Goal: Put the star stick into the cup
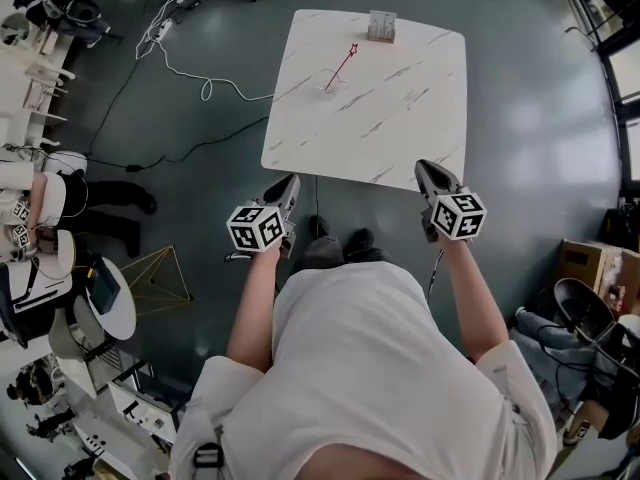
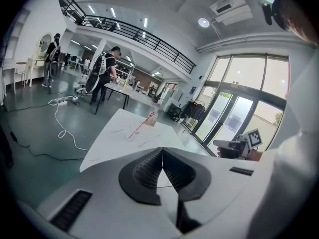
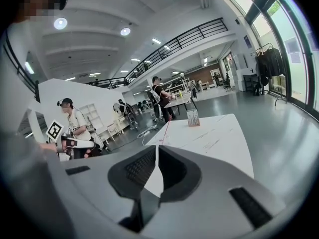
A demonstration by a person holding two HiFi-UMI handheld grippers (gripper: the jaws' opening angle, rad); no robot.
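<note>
You stand at the near edge of a white marbled table (image 1: 400, 118), seen from above, with a gripper in each hand. Both are held low in front of your body, just short of the tabletop's near edge.

Your left gripper (image 1: 286, 182) points toward the near left corner. Its ridged fingers (image 2: 144, 169) are pressed together at the tips, with nothing between them. Your right gripper (image 1: 428, 168) sits by the near right corner, and its fingers (image 3: 138, 169) are likewise closed on nothing.

The star stick (image 1: 341, 65) is well away from both grippers, in the far left part of the tabletop. It is a thin red rod with a small star on top. Its lower end sits in a clear cup (image 1: 329, 84), and it leans toward the far edge.

A small upright box (image 1: 381, 26) stands at the far edge, near the middle. On the grey floor to the left of the table, a white cable (image 1: 200, 80) snakes away.
</note>
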